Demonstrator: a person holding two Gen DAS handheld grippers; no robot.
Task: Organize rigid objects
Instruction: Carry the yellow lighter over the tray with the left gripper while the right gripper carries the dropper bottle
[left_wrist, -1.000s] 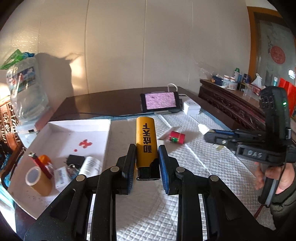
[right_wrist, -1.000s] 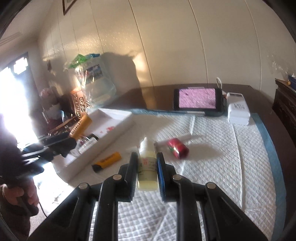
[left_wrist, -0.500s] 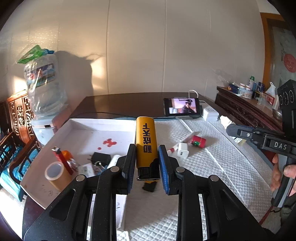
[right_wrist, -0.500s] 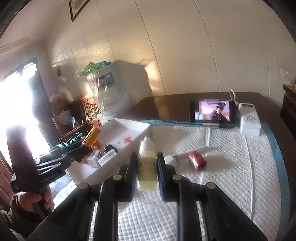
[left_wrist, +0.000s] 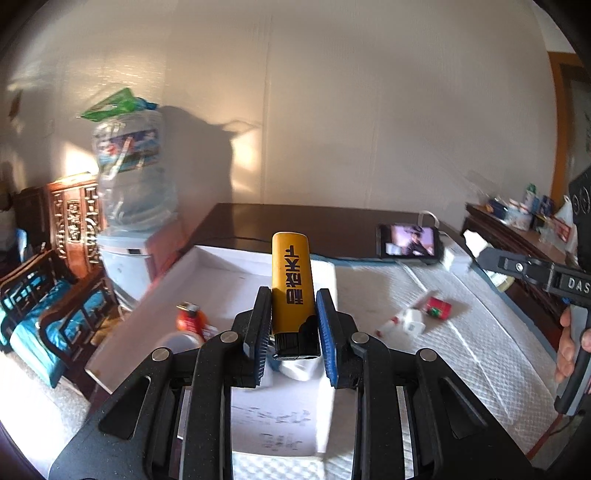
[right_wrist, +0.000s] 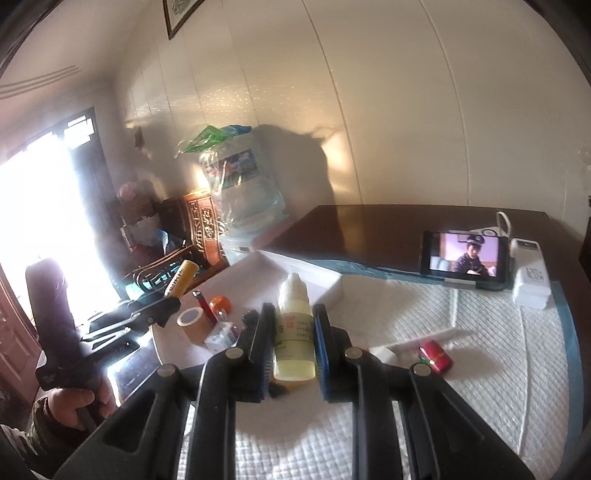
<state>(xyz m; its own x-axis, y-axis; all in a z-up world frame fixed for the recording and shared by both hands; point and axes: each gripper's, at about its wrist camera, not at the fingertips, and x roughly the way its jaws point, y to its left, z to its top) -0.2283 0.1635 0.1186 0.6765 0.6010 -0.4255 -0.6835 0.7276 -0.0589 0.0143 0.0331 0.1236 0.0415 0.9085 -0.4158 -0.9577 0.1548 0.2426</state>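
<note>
My left gripper (left_wrist: 291, 325) is shut on a yellow lighter (left_wrist: 291, 284) that stands upright between the blue pads, above the near part of a white tray (left_wrist: 221, 266). My right gripper (right_wrist: 294, 332) is shut on a small dropper bottle (right_wrist: 294, 343) with yellowish liquid, over the white quilted pad (right_wrist: 480, 369) beside the tray (right_wrist: 306, 275). In the tray lie a tape roll (right_wrist: 192, 321), a red lighter (right_wrist: 205, 308), an orange ball (right_wrist: 220, 302) and small boxes. In the right wrist view, the left gripper (right_wrist: 166, 306) with the lighter (right_wrist: 181, 278) shows at the left.
A red cylinder (right_wrist: 436, 356) and a white plug (right_wrist: 382, 354) lie on the pad right of the tray. A phone (right_wrist: 465, 254) playing video and a white power bank (right_wrist: 530, 284) stand at the table's far side. A water jug (left_wrist: 129, 173) and carved wooden furniture stand left of the table.
Both grippers have moved left toward the tray and risen a little, each keeping its object. The tray now lies under the left gripper, and the red cylinder has slid to the right in both views.
</note>
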